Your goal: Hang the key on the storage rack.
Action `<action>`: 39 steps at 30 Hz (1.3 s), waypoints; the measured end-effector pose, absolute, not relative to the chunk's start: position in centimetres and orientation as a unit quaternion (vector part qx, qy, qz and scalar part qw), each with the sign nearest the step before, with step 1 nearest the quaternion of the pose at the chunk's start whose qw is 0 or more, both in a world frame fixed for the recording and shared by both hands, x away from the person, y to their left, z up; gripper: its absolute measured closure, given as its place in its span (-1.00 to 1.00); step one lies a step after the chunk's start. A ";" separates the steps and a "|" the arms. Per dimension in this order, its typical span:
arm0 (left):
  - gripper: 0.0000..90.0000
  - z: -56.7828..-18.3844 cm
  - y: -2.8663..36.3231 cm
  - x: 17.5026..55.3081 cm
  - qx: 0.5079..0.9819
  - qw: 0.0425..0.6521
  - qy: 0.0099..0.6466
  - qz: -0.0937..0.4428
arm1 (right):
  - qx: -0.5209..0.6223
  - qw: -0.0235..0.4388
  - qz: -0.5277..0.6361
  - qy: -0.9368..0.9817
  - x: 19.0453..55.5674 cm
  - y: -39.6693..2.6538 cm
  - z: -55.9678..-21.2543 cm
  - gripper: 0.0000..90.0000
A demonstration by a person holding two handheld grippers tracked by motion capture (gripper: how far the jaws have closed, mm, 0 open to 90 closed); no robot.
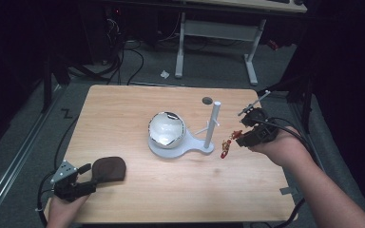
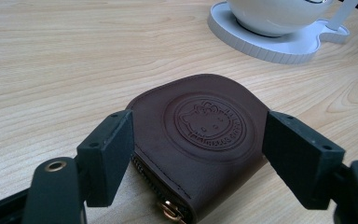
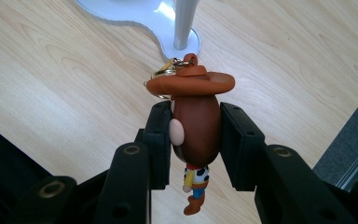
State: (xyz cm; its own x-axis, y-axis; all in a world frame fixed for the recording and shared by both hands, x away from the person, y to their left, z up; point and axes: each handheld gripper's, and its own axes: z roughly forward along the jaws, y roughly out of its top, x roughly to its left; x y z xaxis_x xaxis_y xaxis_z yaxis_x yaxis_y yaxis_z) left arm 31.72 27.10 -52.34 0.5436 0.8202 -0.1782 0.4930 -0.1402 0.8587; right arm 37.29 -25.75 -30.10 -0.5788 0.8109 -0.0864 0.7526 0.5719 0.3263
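Brown leather coin pouch [image 2: 200,140] lies flat on the tabletop [image 1: 138,99] at 7 o'clock from the white stand [image 1: 209,130]. Left claw [image 2: 200,158] is spread wide, its jaws flanking the pouch's zipper end without touching. Right claw [image 3: 196,140], at 3 o'clock from the stand, is clamped on a cowboy figurine keychain [image 3: 196,121], held above the tabletop. Mirrored sphere [image 1: 166,129] sits on the stand's base.

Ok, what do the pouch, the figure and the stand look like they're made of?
Pouch: brown leather or imitation, matte, with an embossed round cartoon stamp, stitched edge and brass-coloured zipper pull.
Figure: moulded plastic or rubber, smooth and painted, with a gold metal ring at the hat; the right gripper is shut on it.
Stand: white plastic by its look; the base edge is finely ribbed.
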 end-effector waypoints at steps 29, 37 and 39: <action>-0.44 -52.4 27.3 31.8 0.733 0.483 0.449 0.169 | 0.427 0.143 0.139 0.882 39.2 -23.0 -26.9 0.47; -0.44 -52.4 27.4 31.8 0.731 0.485 0.450 0.167 | 0.419 0.141 0.139 0.886 39.6 -22.0 -27.0 0.47; -0.44 -52.4 27.4 31.8 0.732 0.484 0.449 0.167 | 0.418 0.140 0.143 0.886 39.7 -21.9 -27.1 0.47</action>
